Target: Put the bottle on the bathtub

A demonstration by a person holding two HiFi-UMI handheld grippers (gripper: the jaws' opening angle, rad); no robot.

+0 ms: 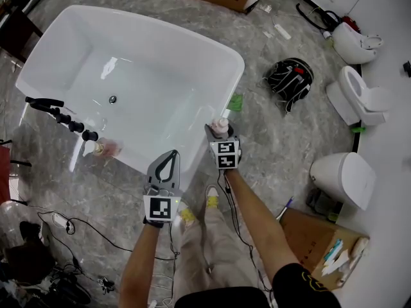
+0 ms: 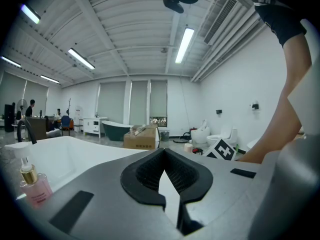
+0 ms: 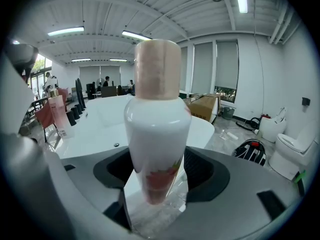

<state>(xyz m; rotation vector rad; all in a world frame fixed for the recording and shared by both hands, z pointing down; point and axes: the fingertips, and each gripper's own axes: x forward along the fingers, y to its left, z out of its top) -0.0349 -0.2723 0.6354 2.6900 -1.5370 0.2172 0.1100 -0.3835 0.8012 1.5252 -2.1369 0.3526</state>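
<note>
Grey stone-patterned floor [image 1: 276, 153] underfoot, the left gripper [image 1: 172, 154] hangs clenched and empty. Just ahead, the right gripper [image 1: 218, 132] grasps an upright white bottle [image 1: 222, 125] at the near rim of the white bathtub [image 1: 212, 50]. A pink bottle [image 1: 113, 149] stands on the rim farther left.

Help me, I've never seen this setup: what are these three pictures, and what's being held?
No robot: a person holds a two-jaw gripper in each hand. One picture looks down from a camera on the person's head; the other two come from cameras on the grippers, looking along the jaws. The right gripper grips a white bottle by the edge of the white bathtub. The left gripper is shut, empty. A pink bottle stands at the tub's edge near the black taps.
</note>
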